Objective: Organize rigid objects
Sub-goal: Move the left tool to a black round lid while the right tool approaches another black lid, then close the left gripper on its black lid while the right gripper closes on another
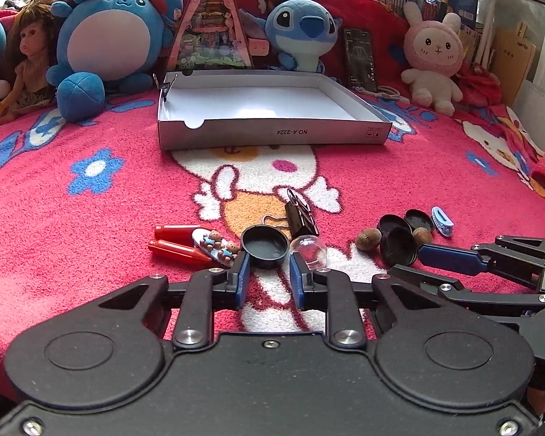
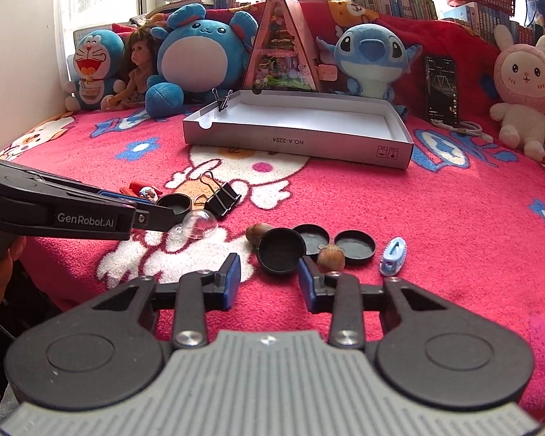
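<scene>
While it holds nothing but air inside, the white box (image 1: 272, 134) at the back of the bed (image 1: 91, 218) has a small clip (image 1: 165, 87) pinched onto the left rear corner of its wall. Its front wall reads "NO.A-2224", printed upside down, with two small symbols at the right end. In the right wrist view, the side of the left gripper (image 1: 267, 259) carries the words "GenRobot.AI".

The left jaws are closed on a black cap (image 1: 265, 250), one pad on each side of its rim. Just right of it lies a clear dome (image 1: 310, 250), touching the right finger, and behind it stands a black binder clip (image 1: 301, 218). To the left are a bear clip (image 1: 216, 243) and two red crayons (image 1: 176, 241).

The right gripper (image 2: 269, 267) has its jaws partly apart around a tilted cap (image 2: 281, 254): the right pad touches its rim, the left pad stands clear of it. A nut (image 2: 330, 258) sits right against that right finger, and another nut (image 2: 258, 234) lies behind the tilted cap. Two flat caps (image 2: 355, 247) lie just beyond, and a blue hair clip (image 2: 392, 256) lies to their right.

Plush toys (image 1: 301, 29), a doll (image 1: 29, 58), a triangular toy house (image 1: 214, 25) and a phone (image 1: 359, 58) line the back, behind the box.
</scene>
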